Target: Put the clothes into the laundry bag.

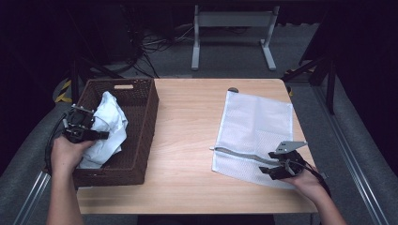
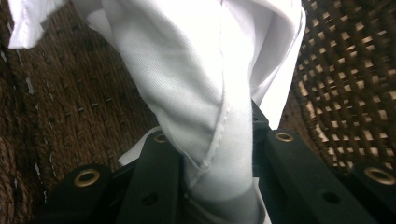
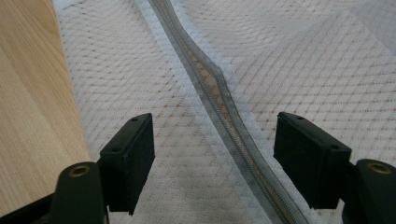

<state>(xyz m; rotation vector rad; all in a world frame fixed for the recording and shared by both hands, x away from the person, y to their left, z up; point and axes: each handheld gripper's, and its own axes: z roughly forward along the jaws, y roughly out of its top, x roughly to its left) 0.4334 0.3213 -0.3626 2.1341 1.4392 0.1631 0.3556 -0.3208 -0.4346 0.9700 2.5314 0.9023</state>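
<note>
A crumpled white garment (image 1: 109, 127) lies in the brown wicker basket (image 1: 146, 112) at the table's left. My left gripper (image 1: 98, 135) is shut on a bunched fold of this white garment (image 2: 205, 93), which rises between the two black jaws in the left gripper view. A white mesh laundry bag (image 1: 256, 126) lies flat on the right half of the table, its grey zipper (image 1: 239, 154) running along the near edge. My right gripper (image 1: 271, 168) hovers open over that zipper (image 3: 219, 98), jaws on either side of it and apart from the mesh bag (image 3: 327, 60).
The wooden tabletop (image 1: 187, 140) lies bare between basket and bag. A metal stand (image 1: 232, 28) and cables sit on the floor beyond the far edge. The basket's woven wall (image 2: 355, 70) is close beside the left gripper.
</note>
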